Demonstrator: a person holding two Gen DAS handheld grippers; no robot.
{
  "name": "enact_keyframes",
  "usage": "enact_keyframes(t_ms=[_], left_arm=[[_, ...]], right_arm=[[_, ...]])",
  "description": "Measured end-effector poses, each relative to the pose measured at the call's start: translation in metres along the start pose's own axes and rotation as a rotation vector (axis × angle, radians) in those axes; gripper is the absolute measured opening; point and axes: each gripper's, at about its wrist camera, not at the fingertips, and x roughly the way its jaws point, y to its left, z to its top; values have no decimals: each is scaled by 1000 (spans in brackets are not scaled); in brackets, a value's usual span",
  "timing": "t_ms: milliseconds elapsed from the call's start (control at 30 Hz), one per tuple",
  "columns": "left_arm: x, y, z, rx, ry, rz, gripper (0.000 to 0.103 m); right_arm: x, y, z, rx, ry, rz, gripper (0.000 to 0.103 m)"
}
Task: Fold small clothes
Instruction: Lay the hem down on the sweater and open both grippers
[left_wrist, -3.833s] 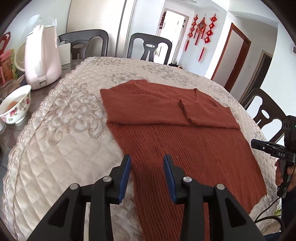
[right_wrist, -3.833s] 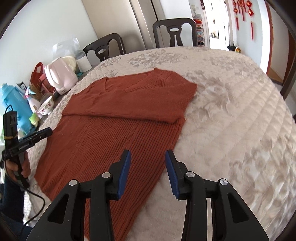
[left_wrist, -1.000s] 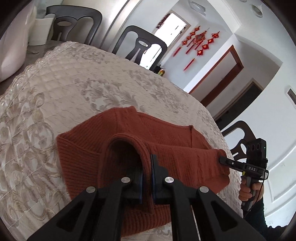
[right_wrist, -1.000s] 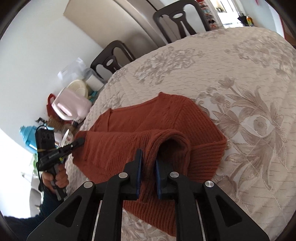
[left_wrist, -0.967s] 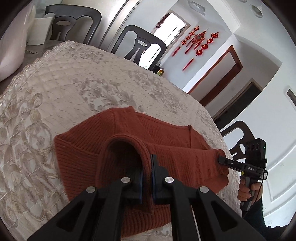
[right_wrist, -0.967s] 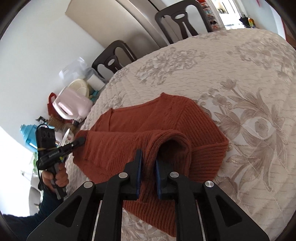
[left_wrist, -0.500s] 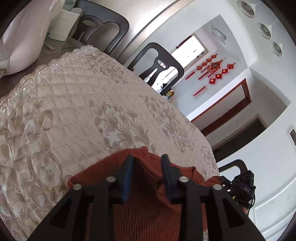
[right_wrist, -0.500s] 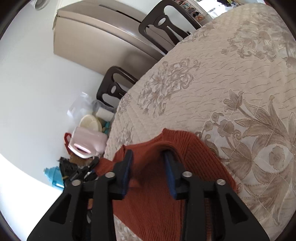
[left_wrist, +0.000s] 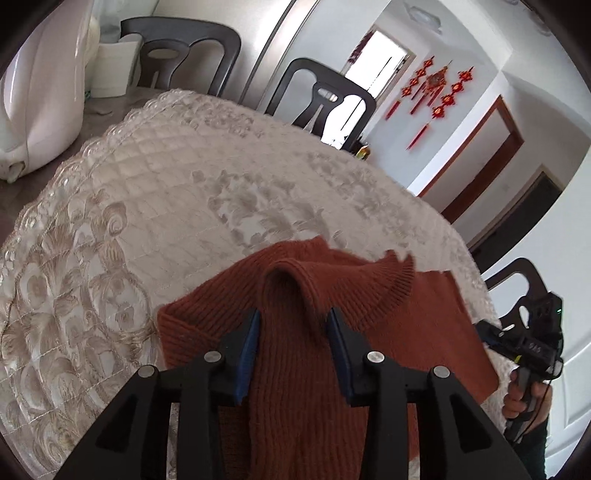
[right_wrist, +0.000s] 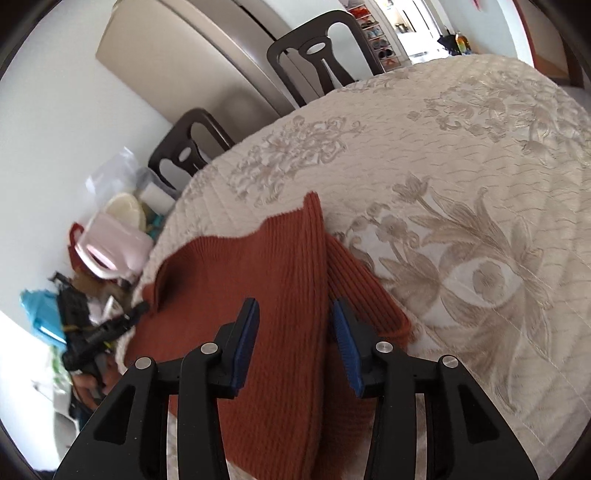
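Observation:
A rust-red knitted sweater (left_wrist: 295, 387) lies folded over on the quilted cream tablecloth (left_wrist: 155, 192). A raised hump of its doubled edge stands between the jaws of my left gripper (left_wrist: 293, 317), which is open; its blue pads do not press the knit. In the right wrist view the sweater (right_wrist: 258, 295) has a ridged corner that rises between the jaws of my right gripper (right_wrist: 293, 310), also open and off the cloth. Each view catches the other gripper at the sweater's far side: the right gripper (left_wrist: 524, 343) in a hand, the left gripper (right_wrist: 96, 332) blurred.
A pale pink kettle (left_wrist: 37, 92) stands on the bare table left of the cloth, and the same kettle (right_wrist: 110, 251) sits among clutter with a blue container (right_wrist: 40, 314). Dark chairs (left_wrist: 325, 99) ring the far edge. The tablecloth (right_wrist: 480, 184) spreads wide beyond the sweater.
Both grippers were shut on the sweater's lifted edge a second ago. Their jaws have since parted and let it go, and the edge now rests on the folded sweater.

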Motion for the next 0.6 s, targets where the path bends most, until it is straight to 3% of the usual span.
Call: enact_keyframes(t_ms=[100, 300, 500, 567, 600], left_arm=[[-11, -1, 4, 0, -49, 6, 44], [-3, 0, -14, 35, 24, 51, 45], [-18, -7, -32, 98, 14, 72, 45], [-16, -12, -40, 154, 14, 119, 44], [-15, -14, -42, 173, 9, 132, 44]], right_arm=[[-3, 2, -5, -18, -7, -18, 43], [-15, 12, -18, -73, -17, -56, 43], [-28, 18, -45, -137, -6, -107, 42], [-29, 21, -55, -175, -8, -146, 37], [-30, 23, -58, -191, -13, -176, 28]])
